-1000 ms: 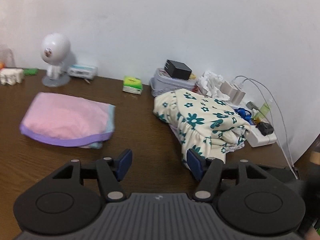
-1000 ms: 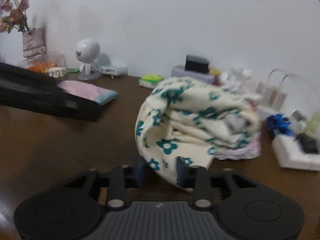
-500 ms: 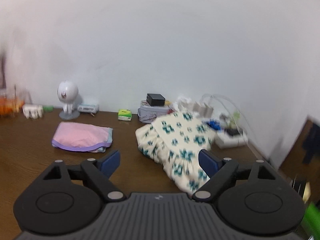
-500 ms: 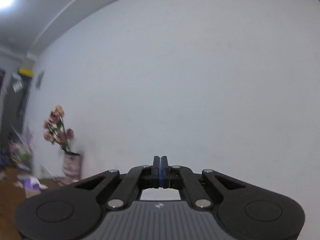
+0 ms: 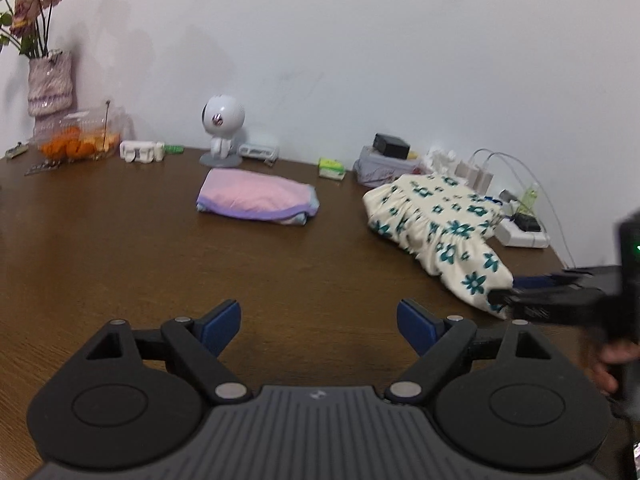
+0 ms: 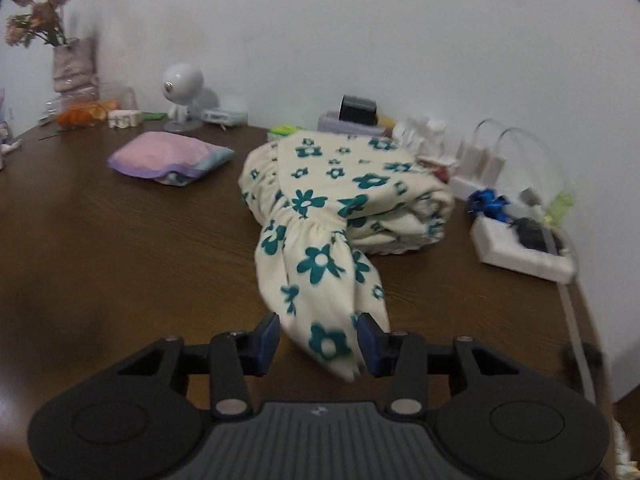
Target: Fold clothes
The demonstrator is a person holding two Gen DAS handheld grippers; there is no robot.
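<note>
A cream garment with teal flowers (image 6: 344, 184) lies bunched on the right of the brown table (image 5: 120, 260), one end drawn out toward me. My right gripper (image 6: 318, 342) is partly open, and that end lies between its blue pads (image 6: 266, 340). In the left wrist view the same garment (image 5: 436, 216) has the right gripper (image 5: 510, 290) at its near tip, held by a person's hand (image 5: 614, 360). A folded pink garment with purple trim (image 5: 256, 198) rests mid-table, also seen as the pink garment (image 6: 168, 156). My left gripper (image 5: 320, 328) is wide open over bare wood, with nothing between its fingers.
Along the back wall stand a vase of flowers (image 5: 50, 84), a clear box of orange pieces (image 5: 80, 142), a white round-headed figure (image 5: 222, 120), a green pack (image 5: 331, 168) and a grey tin (image 5: 386, 160). A white power strip (image 6: 520, 248) with chargers sits at the table's right edge.
The right gripper, shut and pointing at the wall half a second ago, is now low with its fingers apart around the floral end. The left gripper has drawn back and opened wider.
</note>
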